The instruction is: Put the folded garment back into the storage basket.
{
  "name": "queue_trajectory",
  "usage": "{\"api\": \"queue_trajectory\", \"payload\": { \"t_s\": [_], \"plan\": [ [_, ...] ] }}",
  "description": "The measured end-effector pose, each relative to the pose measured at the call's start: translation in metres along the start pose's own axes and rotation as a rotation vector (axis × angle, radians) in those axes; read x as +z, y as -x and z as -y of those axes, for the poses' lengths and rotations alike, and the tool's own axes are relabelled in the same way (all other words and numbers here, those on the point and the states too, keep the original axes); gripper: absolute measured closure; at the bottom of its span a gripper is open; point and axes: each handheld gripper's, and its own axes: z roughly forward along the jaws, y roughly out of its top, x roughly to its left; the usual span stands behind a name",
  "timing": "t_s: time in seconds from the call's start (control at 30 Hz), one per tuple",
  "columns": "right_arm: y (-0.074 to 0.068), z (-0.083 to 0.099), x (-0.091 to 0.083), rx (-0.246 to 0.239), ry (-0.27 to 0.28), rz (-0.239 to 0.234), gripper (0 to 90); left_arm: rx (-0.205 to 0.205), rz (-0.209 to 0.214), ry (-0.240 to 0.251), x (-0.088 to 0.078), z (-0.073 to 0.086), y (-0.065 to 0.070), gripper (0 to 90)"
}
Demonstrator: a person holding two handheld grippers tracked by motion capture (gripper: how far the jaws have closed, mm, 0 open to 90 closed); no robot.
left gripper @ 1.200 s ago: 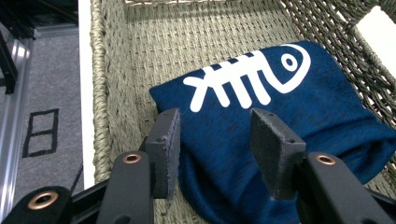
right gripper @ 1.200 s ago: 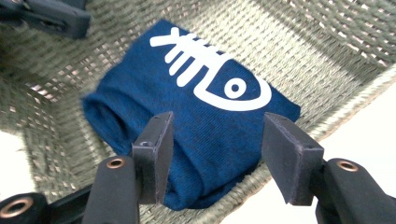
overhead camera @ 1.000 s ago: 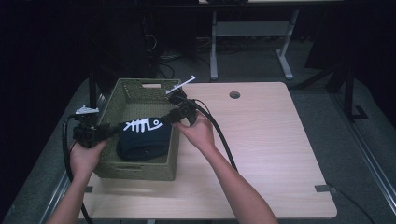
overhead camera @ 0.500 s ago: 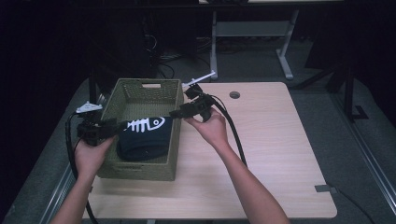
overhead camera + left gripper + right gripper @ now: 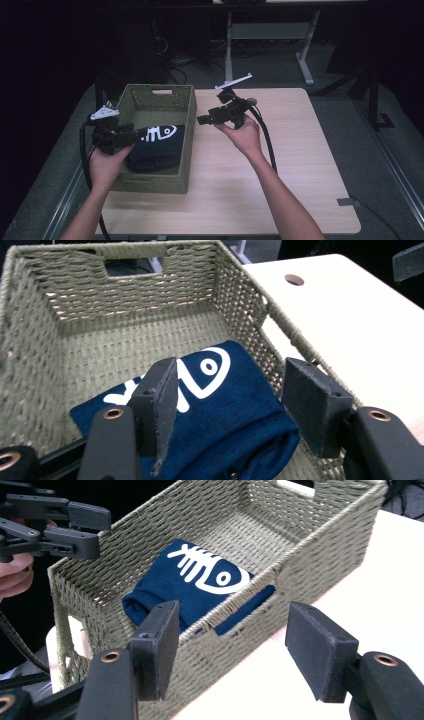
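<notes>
Navy folded cloth with a white fish-skeleton print, no readable writing, lies inside the green woven basket. Your left gripper and right gripper have just been opening, both empty.

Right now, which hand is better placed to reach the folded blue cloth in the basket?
Left, probably: its tongs hang open over the cloth inside the basket; the right tongs are outside its wall.
</notes>
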Motion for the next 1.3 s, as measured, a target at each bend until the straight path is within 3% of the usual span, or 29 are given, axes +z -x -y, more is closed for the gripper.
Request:
{"api": "queue_trajectory", "payload": {
  "t_s": [0.7, 1.3],
  "plan": [
    [0.022, 0.016, -0.045, 0.023, 0.039, 0.047, 36.7, 0.034, 0.048, 0.021, 0.014, -0.013, 0.031, 32.9],
    [0.037, 0.036, -0.079, 0.048, 0.057, 0.099, 36.1, 0.066, 0.11, 0.033, 0.031, -0.02, 0.068, 28.6]
  ]
}}
